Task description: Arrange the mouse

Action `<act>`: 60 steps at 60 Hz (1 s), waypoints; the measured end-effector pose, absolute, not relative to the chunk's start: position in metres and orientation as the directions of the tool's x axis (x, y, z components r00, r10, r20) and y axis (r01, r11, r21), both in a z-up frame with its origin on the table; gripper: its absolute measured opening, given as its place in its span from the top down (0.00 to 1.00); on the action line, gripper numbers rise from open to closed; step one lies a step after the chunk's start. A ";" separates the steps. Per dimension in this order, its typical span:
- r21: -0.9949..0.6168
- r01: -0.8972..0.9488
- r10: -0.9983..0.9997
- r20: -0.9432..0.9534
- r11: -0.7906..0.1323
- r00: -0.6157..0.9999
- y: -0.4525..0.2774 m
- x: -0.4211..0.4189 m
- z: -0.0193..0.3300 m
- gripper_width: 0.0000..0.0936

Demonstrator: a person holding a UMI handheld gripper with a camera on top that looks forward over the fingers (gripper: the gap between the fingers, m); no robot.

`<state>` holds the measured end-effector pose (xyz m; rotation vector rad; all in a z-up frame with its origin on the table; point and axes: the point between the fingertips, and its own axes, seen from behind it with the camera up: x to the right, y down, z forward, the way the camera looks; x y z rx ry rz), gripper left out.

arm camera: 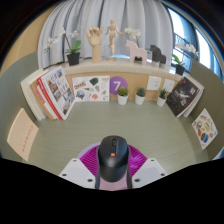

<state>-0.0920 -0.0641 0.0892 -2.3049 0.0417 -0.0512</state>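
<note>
A black computer mouse [111, 156] with an orange mark on its wheel sits between my fingers, its front pointing away from me. My gripper [111, 163] is shut on it: the magenta pads [90, 160] press against both of its sides. The mouse is held above a pale green tabletop [110, 120]. The rear of the mouse and the lower parts of the fingers are hidden.
A wooden block [22, 132] lies on the table at the left. Books and cards [58, 92] lean along the back wall, with small potted plants [123, 95] and a purple calendar [117, 84]. A booklet [204, 127] lies at the right.
</note>
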 end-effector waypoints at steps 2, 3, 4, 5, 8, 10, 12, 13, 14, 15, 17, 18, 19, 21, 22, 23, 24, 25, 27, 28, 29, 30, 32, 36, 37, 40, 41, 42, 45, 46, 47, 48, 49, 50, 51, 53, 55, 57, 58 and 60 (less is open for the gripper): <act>-0.726 -0.021 -0.037 0.007 -0.688 0.999 -0.066 -0.096 0.072 0.61; -0.717 -0.023 -0.031 -0.002 -0.696 1.000 -0.067 -0.097 0.064 0.61; -0.711 -0.024 -0.027 -0.007 -0.703 1.000 -0.068 -0.098 0.057 0.61; -0.703 -0.024 -0.023 -0.011 -0.710 1.000 -0.069 -0.099 0.050 0.61; -0.679 -0.016 -0.003 -0.019 -0.734 1.000 -0.071 -0.103 0.032 0.61; -0.668 -0.005 0.016 -0.025 -0.744 1.000 -0.072 -0.107 0.023 0.61; -0.659 -0.001 0.024 -0.029 -0.752 0.999 -0.072 -0.110 0.014 0.61; -0.655 -0.001 0.028 -0.033 -0.756 0.999 -0.073 -0.112 0.011 0.61; -0.650 -0.003 0.030 -0.039 -0.760 0.999 -0.073 -0.114 0.007 0.61; -0.647 -0.006 0.031 -0.045 -0.762 0.999 -0.073 -0.116 0.004 0.61; -0.645 -0.013 0.030 -0.055 -0.764 0.998 -0.073 -0.118 -0.001 0.61; -0.644 -0.015 0.029 -0.058 -0.765 0.998 -0.074 -0.119 -0.004 0.61; -0.641 -0.016 0.029 -0.060 -0.767 0.998 -0.074 -0.119 -0.006 0.61; -0.634 -0.019 0.027 -0.063 -0.773 0.998 -0.077 -0.120 -0.011 0.61; -0.630 -0.019 0.026 -0.063 -0.776 0.998 -0.078 -0.119 -0.013 0.61; -0.628 -0.018 0.027 -0.062 -0.778 0.998 -0.080 -0.119 -0.014 0.60; -0.637 -0.018 0.028 -0.061 -0.771 0.998 -0.078 -0.119 -0.013 0.60; -0.643 -0.022 0.025 -0.063 -0.766 0.998 -0.078 -0.119 -0.013 0.60; -0.646 -0.035 0.015 -0.072 -0.763 0.997 -0.078 -0.119 -0.014 0.60; -0.650 -0.039 0.012 -0.074 -0.759 0.997 -0.078 -0.119 -0.014 0.58; -0.650 -0.041 0.011 -0.076 -0.759 0.997 -0.079 -0.119 -0.014 0.58; -0.651 -0.041 0.011 -0.076 -0.758 0.997 -0.079 -0.119 -0.014 0.56; -0.652 -0.037 0.014 -0.072 -0.757 0.997 -0.079 -0.119 -0.014 0.54; -0.651 -0.017 0.024 -0.053 -0.759 0.998 -0.078 -0.119 -0.015 0.49; -0.651 -0.010 0.027 -0.047 -0.759 0.999 -0.078 -0.118 -0.015 0.48; -0.647 0.006 0.032 -0.029 -0.762 0.999 -0.078 -0.120 -0.016 0.45; -0.644 0.010 0.034 -0.025 -0.765 0.999 -0.079 -0.120 -0.016 0.44; -0.640 0.014 0.035 -0.020 -0.768 0.999 -0.079 -0.120 -0.016 0.43; -0.620 0.019 0.033 -0.011 -0.784 0.999 -0.082 -0.120 -0.017 0.33; -0.611 0.022 0.034 -0.007 -0.791 0.999 -0.084 -0.121 -0.017 0.25; -0.600 0.027 0.036 -0.002 -0.799 0.999 -0.086 -0.120 -0.016 0.19; -0.590 0.032 0.036 0.004 -0.807 0.999 -0.089 -0.120 -0.015 0.12; -0.584 0.036 0.038 0.010 -0.811 0.999 -0.090 -0.120 -0.013 0.07; -0.582 0.040 0.041 0.012 -0.812 0.999 -0.092 -0.121 -0.011 0.07; -0.584 0.043 0.042 0.015 -0.811 0.999 -0.093 -0.121 -0.007 0.07; -0.591 0.044 0.040 0.019 -0.805 0.999 -0.095 -0.121 0.002 0.08; -0.604 0.041 0.039 0.016 -0.796 0.999 -0.098 -0.123 0.014 0.08; -0.618 0.036 0.035 0.013 -0.786 0.999 -0.101 -0.124 0.026 0.08; -0.623 0.033 0.032 0.013 -0.782 0.999 -0.104 -0.124 0.033 0.08; -0.633 0.030 0.026 0.016 -0.774 1.000 -0.109 -0.124 0.047 0.08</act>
